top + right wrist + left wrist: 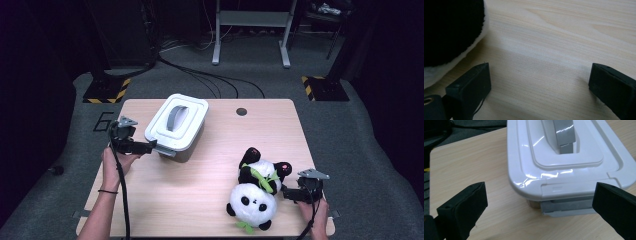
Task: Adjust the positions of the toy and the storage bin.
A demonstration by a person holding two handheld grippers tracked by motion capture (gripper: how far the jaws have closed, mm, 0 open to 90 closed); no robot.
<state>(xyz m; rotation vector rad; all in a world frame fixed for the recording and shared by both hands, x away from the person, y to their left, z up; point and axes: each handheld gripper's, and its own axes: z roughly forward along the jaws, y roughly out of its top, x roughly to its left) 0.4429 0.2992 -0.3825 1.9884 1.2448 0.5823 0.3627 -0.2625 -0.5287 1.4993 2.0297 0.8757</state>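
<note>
Table (200,190) lies bare mid-front. Lidded box (176,122), contents hidden, faces spread left gripper (150,146). Right gripper (286,192), released, perhaps touches panda (255,197).

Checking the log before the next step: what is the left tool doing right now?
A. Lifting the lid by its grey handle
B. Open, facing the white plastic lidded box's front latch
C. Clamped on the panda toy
B: in the left gripper view the left tool has its jaws spread wide before the white plastic lidded box, touching nothing.
</note>
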